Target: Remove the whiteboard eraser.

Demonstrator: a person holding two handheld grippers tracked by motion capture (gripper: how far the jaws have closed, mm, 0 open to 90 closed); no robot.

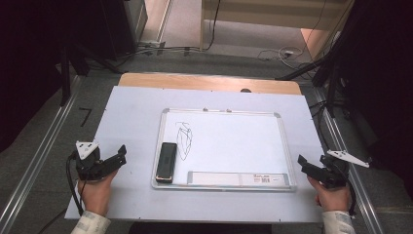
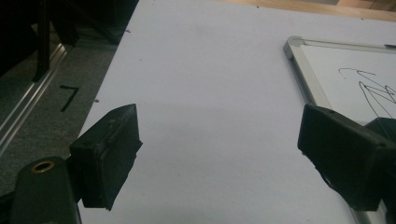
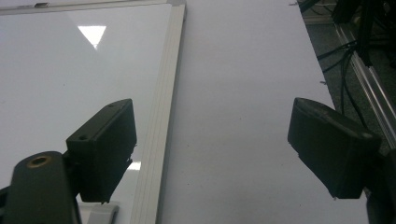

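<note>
A whiteboard [image 1: 229, 144] in a silver frame lies flat in the middle of the table, with a black scribble [image 1: 184, 139] near its left side. A black eraser [image 1: 166, 162] rests on the board's left edge. A long white strip with a barcode label [image 1: 241, 179] lies along its near edge. My left gripper [image 1: 119, 157] hovers left of the board, open, with nothing between its jaws [image 2: 219, 135]. Its view catches the board's far left corner [image 2: 299, 60]. My right gripper [image 1: 303, 165] is open and empty to the right of the board [image 3: 212, 126], just beside its frame [image 3: 163, 93].
A large white sheet [image 1: 131, 122] covers the tabletop, and a strip of wood [image 1: 209, 82] shows at the far edge. Metal rails [image 1: 34, 165] run along both sides. Cables [image 1: 282, 53] and dark stand legs [image 1: 65, 73] lie on the floor beyond.
</note>
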